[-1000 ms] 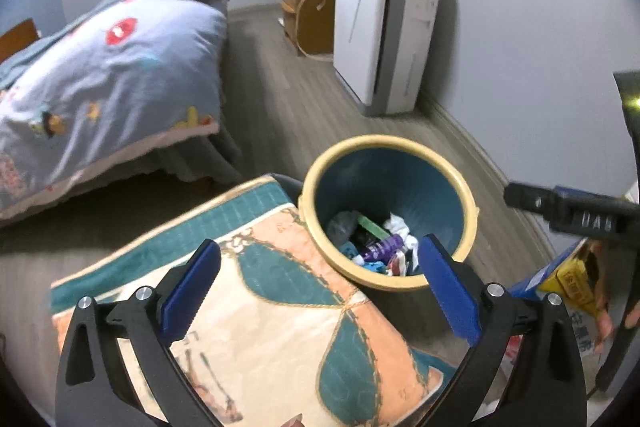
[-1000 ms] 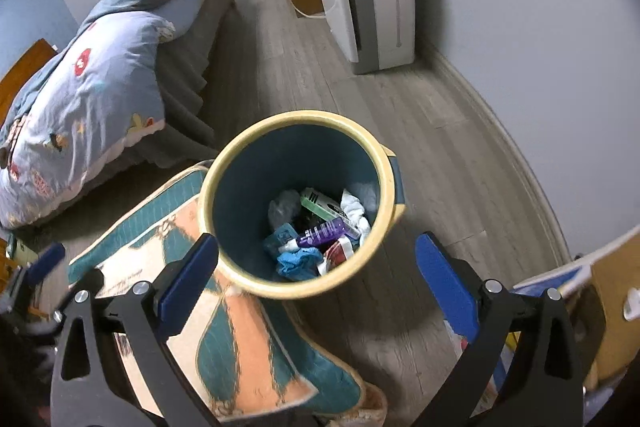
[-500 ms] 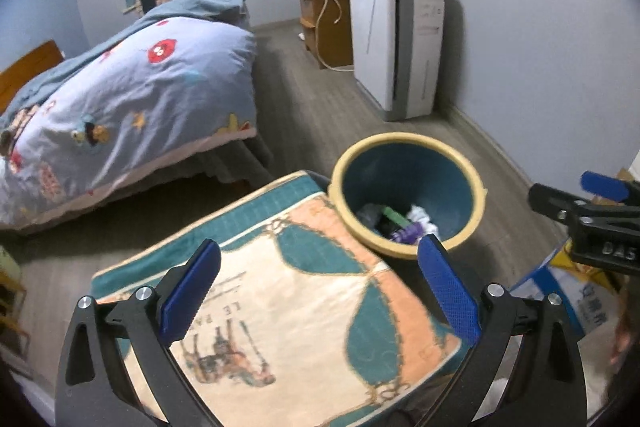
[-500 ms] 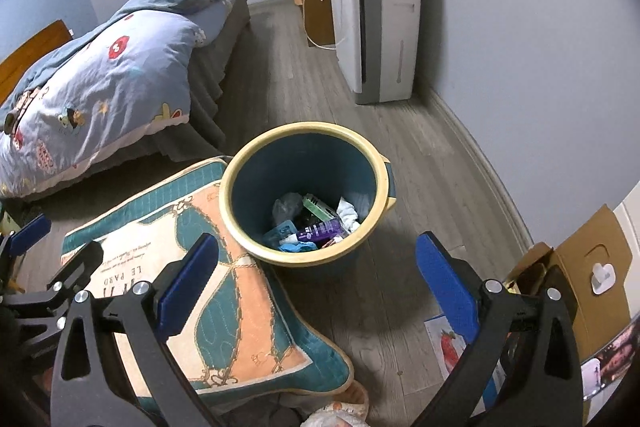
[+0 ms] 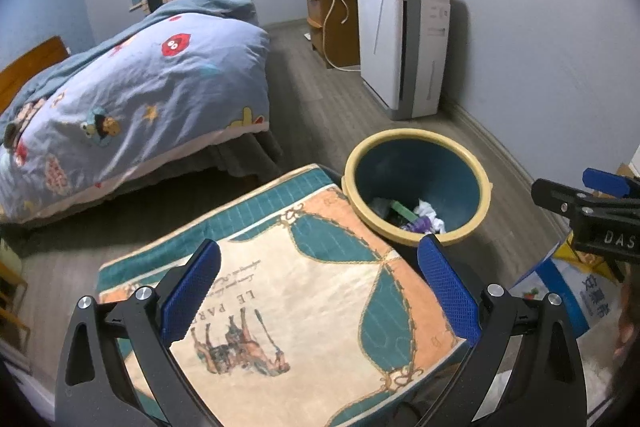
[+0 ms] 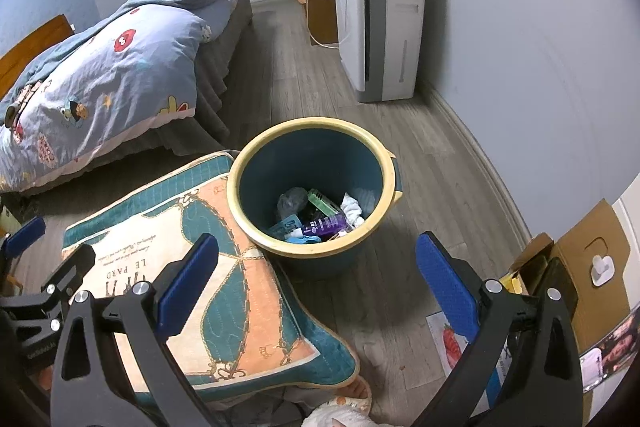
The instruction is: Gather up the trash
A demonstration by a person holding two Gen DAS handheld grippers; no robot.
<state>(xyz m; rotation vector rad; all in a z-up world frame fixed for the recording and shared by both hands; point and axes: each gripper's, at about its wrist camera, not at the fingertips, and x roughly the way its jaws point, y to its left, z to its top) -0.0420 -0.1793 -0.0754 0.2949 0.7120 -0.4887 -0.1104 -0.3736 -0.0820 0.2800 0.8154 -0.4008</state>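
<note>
A teal bin with a yellow rim [image 6: 256, 239] [image 5: 416, 135] stands on the wood floor. Inside lie several pieces of trash [image 6: 320, 217] [image 5: 416, 217]: a purple wrapper, a green packet, crumpled white paper, blue scraps. My left gripper [image 5: 320, 291] hangs open and empty above the patterned cushion [image 5: 280, 291], short of the bin. My right gripper [image 6: 316, 291] is open and empty, raised above the floor in front of the bin. The right gripper's tip [image 5: 592, 203] shows at the right edge of the left wrist view; the left one [image 6: 36, 267] at the left edge of the right wrist view.
A teal and peach cushion [image 6: 224, 299] leans against the bin's left side. A bed with a blue quilt [image 5: 132, 87] fills the left. A white air purifier [image 6: 380, 27] stands by the wall. A cardboard box [image 6: 576, 275] and a printed carton [image 5: 572, 291] sit at right.
Both grippers have risen and pulled back from the bin, which now looks smaller and farther. Both stay open and empty.
</note>
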